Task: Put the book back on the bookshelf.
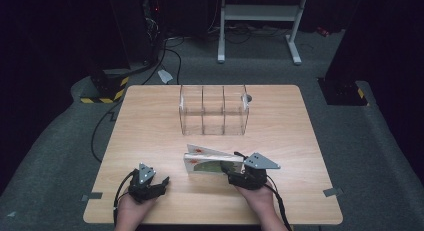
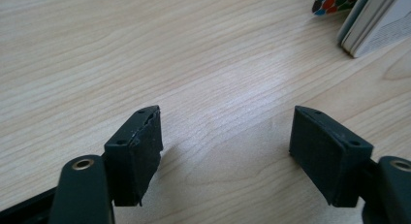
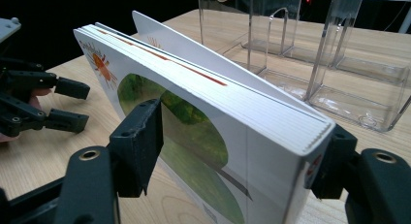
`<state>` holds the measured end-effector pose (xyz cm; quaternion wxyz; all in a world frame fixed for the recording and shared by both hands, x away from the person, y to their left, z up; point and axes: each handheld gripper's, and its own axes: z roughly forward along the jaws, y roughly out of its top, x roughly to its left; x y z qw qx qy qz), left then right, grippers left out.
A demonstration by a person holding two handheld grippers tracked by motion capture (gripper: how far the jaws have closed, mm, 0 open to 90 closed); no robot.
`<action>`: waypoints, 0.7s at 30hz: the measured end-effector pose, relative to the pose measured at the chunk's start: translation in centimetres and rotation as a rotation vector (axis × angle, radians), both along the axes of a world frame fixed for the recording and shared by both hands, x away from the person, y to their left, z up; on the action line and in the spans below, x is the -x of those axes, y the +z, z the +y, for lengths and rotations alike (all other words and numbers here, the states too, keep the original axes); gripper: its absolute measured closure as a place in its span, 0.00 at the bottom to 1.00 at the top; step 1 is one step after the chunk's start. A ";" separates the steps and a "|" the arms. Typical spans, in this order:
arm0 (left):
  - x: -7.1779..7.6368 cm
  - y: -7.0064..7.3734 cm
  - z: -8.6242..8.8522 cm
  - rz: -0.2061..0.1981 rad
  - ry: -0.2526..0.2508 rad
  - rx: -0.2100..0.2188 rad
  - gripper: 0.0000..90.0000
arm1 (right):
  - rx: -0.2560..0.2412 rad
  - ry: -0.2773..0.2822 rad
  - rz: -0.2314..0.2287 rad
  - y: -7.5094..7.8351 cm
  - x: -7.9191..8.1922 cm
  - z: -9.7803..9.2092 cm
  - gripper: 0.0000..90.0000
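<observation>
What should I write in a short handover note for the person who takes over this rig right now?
Right hand-held gripper: shut on the book, holding it upright on edge on the table, near the front.
Left hand-held gripper: open, holding nothing, low over bare wood to the left of the book.
Clear acrylic organizer: stands at the far middle of the table, its three compartments look empty.
Done: book gripped and stood up.
Left: probably carry the book into a compartment.
</observation>
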<state>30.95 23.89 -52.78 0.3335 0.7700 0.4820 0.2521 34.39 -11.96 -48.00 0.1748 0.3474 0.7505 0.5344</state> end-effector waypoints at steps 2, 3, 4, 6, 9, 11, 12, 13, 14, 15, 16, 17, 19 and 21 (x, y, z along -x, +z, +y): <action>-0.1 0.0 0.2 0.008 0.008 0.002 0.29 | 0.006 0.006 -0.011 -0.1 0.2 0.0 0.43; -0.2 0.0 0.3 0.013 0.014 0.012 0.29 | 0.006 0.006 -0.011 -0.1 0.2 0.0 0.43; -0.4 -0.1 0.7 0.043 0.023 0.043 0.26 | 0.005 0.014 -0.018 -0.1 0.5 0.0 0.48; -0.5 -0.1 0.9 0.042 0.027 0.045 0.24 | 0.010 0.025 -0.021 -0.2 0.6 0.1 0.51; -0.5 -0.1 1.1 0.045 0.028 0.049 0.23 | 0.016 0.035 -0.025 -0.3 0.8 0.3 0.56; -0.6 -0.1 1.2 0.048 0.027 0.046 0.22 | 0.016 0.038 -0.026 -0.3 0.9 0.4 0.58; -0.7 -0.1 1.3 0.050 0.029 0.047 0.21 | 0.019 0.046 -0.029 -0.2 1.0 0.5 0.63; -0.7 -0.1 1.4 0.050 0.026 0.045 0.21 | 0.023 0.049 -0.032 -0.2 1.1 0.6 0.65; -0.7 -0.1 1.4 0.050 0.026 0.045 0.20 | 0.023 0.049 -0.032 -0.2 1.1 0.6 0.65; -0.8 -0.1 1.4 0.050 0.024 0.047 0.20 | 0.025 0.050 -0.035 -0.2 1.3 0.7 0.67; -0.9 -0.1 1.5 0.051 0.018 0.041 0.17 | 0.031 0.058 -0.044 -0.2 1.5 0.7 0.72; -1.0 -0.1 1.6 0.054 0.020 0.043 0.16 | 0.040 0.057 -0.049 -0.2 1.7 0.8 0.75; -1.2 -0.2 1.6 0.056 0.021 0.044 0.16 | 0.049 0.056 -0.063 -0.1 2.0 0.9 0.80; -1.3 -0.1 1.7 0.057 0.020 0.038 0.16 | 0.057 0.053 -0.072 -0.1 2.1 0.9 0.81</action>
